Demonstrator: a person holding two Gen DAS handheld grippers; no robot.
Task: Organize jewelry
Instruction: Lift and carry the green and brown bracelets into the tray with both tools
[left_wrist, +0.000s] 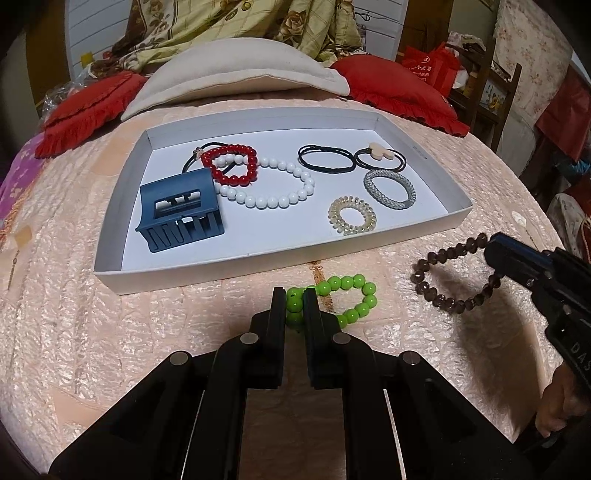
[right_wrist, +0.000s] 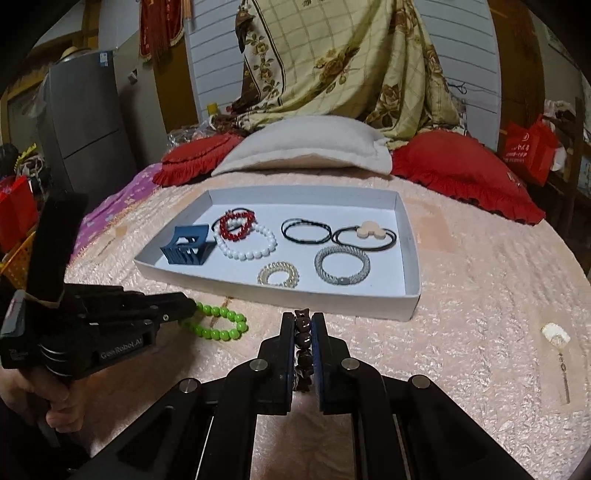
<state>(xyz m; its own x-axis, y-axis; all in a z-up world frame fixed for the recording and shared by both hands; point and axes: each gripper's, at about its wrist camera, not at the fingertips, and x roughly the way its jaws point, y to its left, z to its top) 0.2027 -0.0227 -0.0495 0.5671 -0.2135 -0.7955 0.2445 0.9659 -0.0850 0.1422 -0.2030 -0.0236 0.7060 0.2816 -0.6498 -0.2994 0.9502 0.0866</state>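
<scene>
The left tool (left_wrist: 294, 301) is clenched on the green bracelet (left_wrist: 347, 300), which lies on the bed just ahead of it. The right tool (right_wrist: 303, 325) grips the brown bracelet (left_wrist: 454, 275), its loop hanging clear. Both look light, floppy and slippery-beaded, so pinching across the strand suits. The tray (left_wrist: 110, 273) lies beyond.

green bead bracelet (left_wrist: 343, 299) on the bed, near end pinched in jaws. brown bead bracelet (left_wrist: 454, 273) lifted off the bed (shadow beneath), clamped. white tray (left_wrist: 413, 236) beyond holds other jewelry.
</scene>
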